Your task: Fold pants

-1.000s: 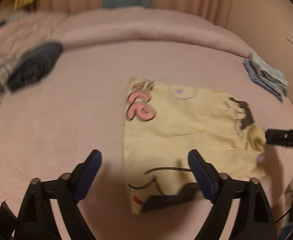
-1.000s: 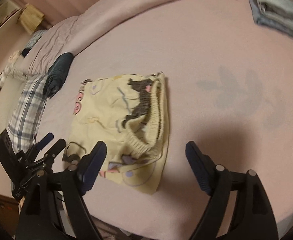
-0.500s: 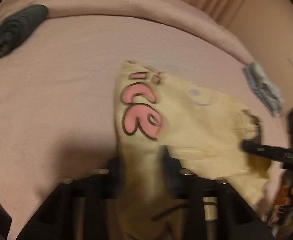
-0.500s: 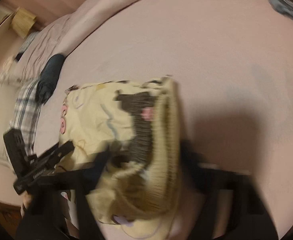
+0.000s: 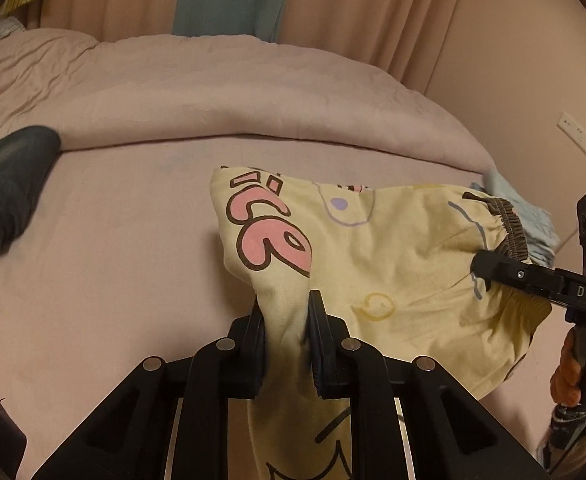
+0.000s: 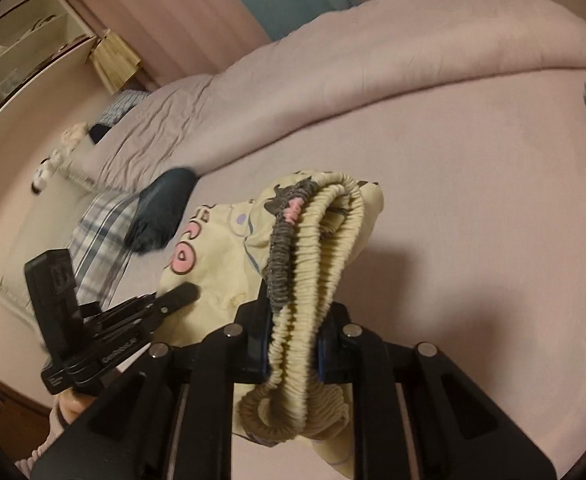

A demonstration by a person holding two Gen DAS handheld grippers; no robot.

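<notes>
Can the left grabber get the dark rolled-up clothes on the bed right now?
Probably not yet. The left gripper is shut on the yellow pants, so it is busy, though the bed toward the dark bundle looks bare.

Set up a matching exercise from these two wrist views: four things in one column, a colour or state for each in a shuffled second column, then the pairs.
1. pants
2. waistband
3. dark rolled garment
4. bed sheet

A. clamped by the right gripper
B. pink, bare
C. yellow, cartoon print, pinched by the left gripper
D. lying apart near the duvet

Pairs: 1-C, 2-A, 3-D, 4-B

Right gripper [image 6: 293, 344] jaws clamp pants [image 6: 221, 256] waistband.
</notes>
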